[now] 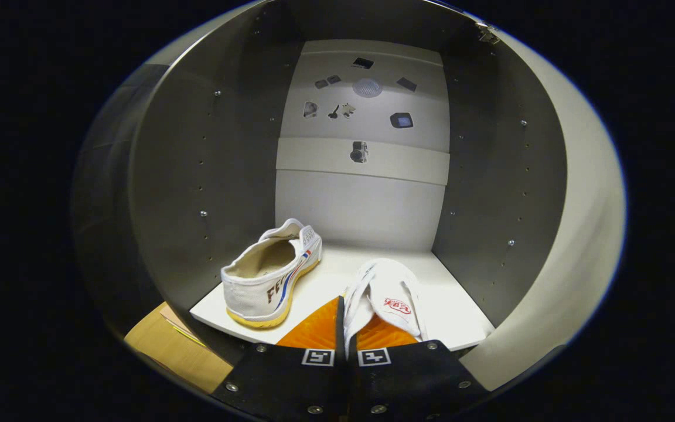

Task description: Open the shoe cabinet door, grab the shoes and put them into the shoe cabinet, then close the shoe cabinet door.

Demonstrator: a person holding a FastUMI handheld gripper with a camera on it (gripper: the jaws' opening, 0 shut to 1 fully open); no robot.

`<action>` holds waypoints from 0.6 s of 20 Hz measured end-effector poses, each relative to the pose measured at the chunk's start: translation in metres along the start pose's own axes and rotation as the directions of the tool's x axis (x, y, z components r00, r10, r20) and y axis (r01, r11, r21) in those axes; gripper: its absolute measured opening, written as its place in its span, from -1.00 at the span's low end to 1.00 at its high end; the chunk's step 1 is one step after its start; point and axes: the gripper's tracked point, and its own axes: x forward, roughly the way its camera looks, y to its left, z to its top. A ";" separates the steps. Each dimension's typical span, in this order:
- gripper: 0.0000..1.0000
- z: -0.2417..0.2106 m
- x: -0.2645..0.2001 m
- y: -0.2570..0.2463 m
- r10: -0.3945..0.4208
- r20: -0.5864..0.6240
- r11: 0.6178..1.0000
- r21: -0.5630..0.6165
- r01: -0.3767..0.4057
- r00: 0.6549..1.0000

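Grey cabinet walls close in on both sides, and we're looking straight into the open shoe cabinet [173, 176] from the gripper view. Its pale back panel [364, 193] carries a scatter of small dark cut-outs and stickers, too small to make out. On the right, the open door [572, 234] curves away, a hinge [488, 32] near its top. Low on the left, outside the cabinet, there's a patch of tan wooden surface [167, 346].

On to the shoes, two of them, white canvas. One shoe [273, 278] sits on the white shelf [454, 305] towards the left, heel towards us, yellowish sole, red and blue stripes on its side. The second shoe [387, 299], red logo on its tongue, is right at the gripper [346, 331], over the shelf's front edge. The fingers are pressed close together, pinching a strip of that shoe's white upper between them. Nothing lies between the two shoes; they're near each other but apart.
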 end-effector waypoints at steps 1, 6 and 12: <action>-0.99 0.001 0.009 -0.001 0.000 -0.011 1.000 -0.010 -0.001 1.000; -0.99 0.006 0.044 -0.008 0.013 -0.050 0.999 -0.033 -0.015 0.999; -0.99 0.018 0.085 -0.011 0.035 -0.069 0.998 -0.042 -0.038 0.997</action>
